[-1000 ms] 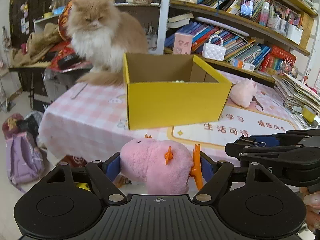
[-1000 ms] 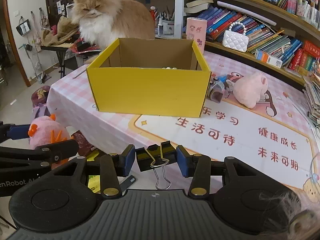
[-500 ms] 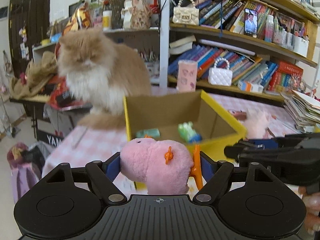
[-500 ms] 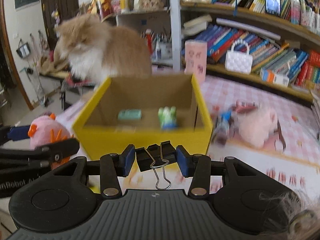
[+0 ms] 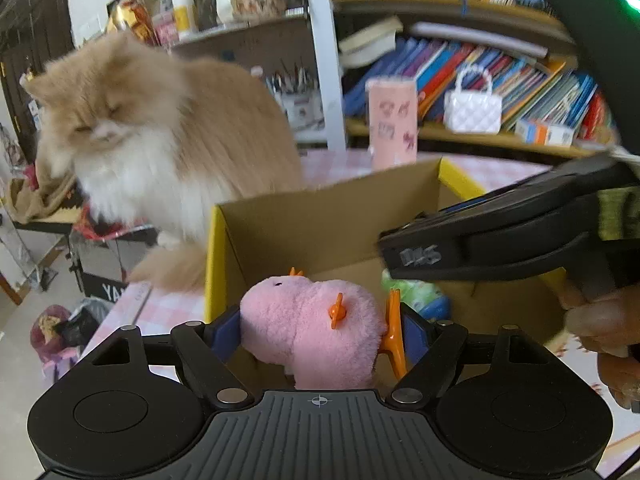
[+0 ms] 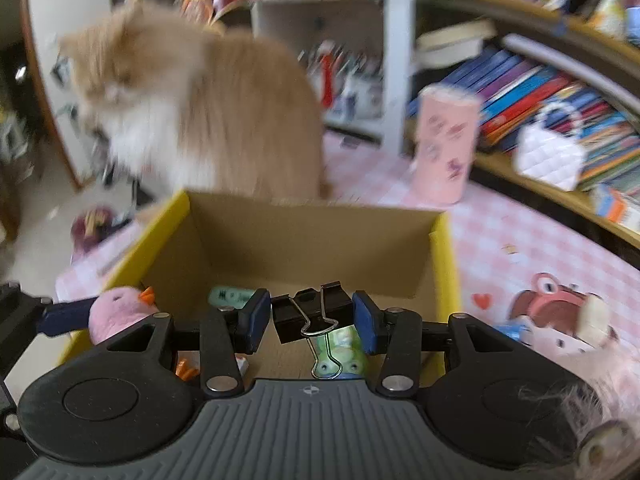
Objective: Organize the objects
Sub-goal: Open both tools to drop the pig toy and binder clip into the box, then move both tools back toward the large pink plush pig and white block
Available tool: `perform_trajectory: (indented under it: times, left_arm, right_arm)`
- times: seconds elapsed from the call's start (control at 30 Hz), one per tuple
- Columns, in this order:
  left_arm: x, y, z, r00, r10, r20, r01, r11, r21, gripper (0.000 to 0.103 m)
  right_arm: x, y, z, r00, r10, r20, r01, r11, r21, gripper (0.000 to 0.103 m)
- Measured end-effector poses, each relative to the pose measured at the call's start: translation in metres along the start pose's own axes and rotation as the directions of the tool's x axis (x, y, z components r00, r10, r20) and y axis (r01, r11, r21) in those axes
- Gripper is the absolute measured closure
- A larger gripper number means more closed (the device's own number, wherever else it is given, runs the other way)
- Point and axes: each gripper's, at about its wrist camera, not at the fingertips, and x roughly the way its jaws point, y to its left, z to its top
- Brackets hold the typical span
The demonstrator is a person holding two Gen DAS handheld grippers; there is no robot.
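My left gripper (image 5: 316,330) is shut on a pink plush toy (image 5: 312,332) with orange spikes and holds it over the near left part of the open yellow cardboard box (image 5: 216,240). My right gripper (image 6: 312,316) is shut on a black binder clip (image 6: 310,312) and holds it over the same box (image 6: 446,248). The plush toy (image 6: 116,312) and the left gripper show at the left of the right wrist view. The right gripper (image 5: 404,252) crosses the right of the left wrist view. A green toy (image 6: 340,350) and a mint pack (image 6: 232,296) lie inside the box.
A fluffy orange cat (image 5: 160,140) sits on the pink checked tablecloth (image 6: 504,236) right behind the box. A pink cup (image 6: 446,144) stands behind the box's right corner. A pink plush (image 6: 560,320) lies right of the box. Bookshelves (image 5: 500,68) with a white handbag (image 5: 472,108) line the back.
Both grippers have moved forward and up, from in front of the box to above its opening, each still holding its object. The box interior now shows from above.
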Motion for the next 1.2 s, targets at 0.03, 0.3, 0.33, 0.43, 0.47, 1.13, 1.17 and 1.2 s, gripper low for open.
perform_trajectory:
  times: [0.03,0.3,0.33,0.43,0.47,1.13,1.17,1.2]
  left_arm:
    - [0.005,0.000,0.000,1.000,0.005,-0.013,-0.005,1.000,0.002,0.023]
    - [0.032,-0.002,0.004,0.997,0.032,-0.076,-0.033,0.999,-0.004,0.023]
    - [0.035,-0.003,0.006,0.996,0.035,-0.082,-0.036,0.999,-0.004,0.023]
    - [0.040,-0.004,0.006,0.995,0.041,-0.094,-0.042,0.999,-0.007,0.023]
    - [0.041,-0.005,0.006,0.995,0.045,-0.095,-0.045,0.999,-0.002,0.022]
    - [-0.013,0.002,0.006,0.998,0.068,0.011,-0.067,0.996,-0.061,0.007]
    - [-0.019,0.004,0.005,0.997,0.071,0.019,-0.069,0.995,-0.073,0.007]
    - [-0.024,0.006,0.004,0.997,0.073,0.025,-0.070,0.994,-0.083,0.006]
  right_arm:
    - [0.010,0.001,0.002,1.000,0.011,-0.024,-0.012,1.000,-0.014,0.060]
    - [0.059,-0.001,0.011,0.981,0.078,-0.176,-0.085,0.996,-0.037,0.060]
    - [0.060,0.000,0.011,0.980,0.080,-0.182,-0.090,0.995,-0.050,0.060]
    - [0.061,0.005,0.012,0.977,0.082,-0.196,-0.097,0.993,-0.072,0.060]
    - [0.061,0.006,0.012,0.977,0.076,-0.199,-0.093,0.993,-0.077,0.060]
    - [-0.014,-0.010,0.003,0.996,0.050,0.070,-0.053,0.997,0.053,0.037]
    - [-0.022,-0.011,0.001,0.995,0.043,0.085,-0.048,0.997,0.061,0.036]
    - [-0.030,-0.012,-0.001,0.994,0.035,0.100,-0.041,0.997,0.069,0.036]
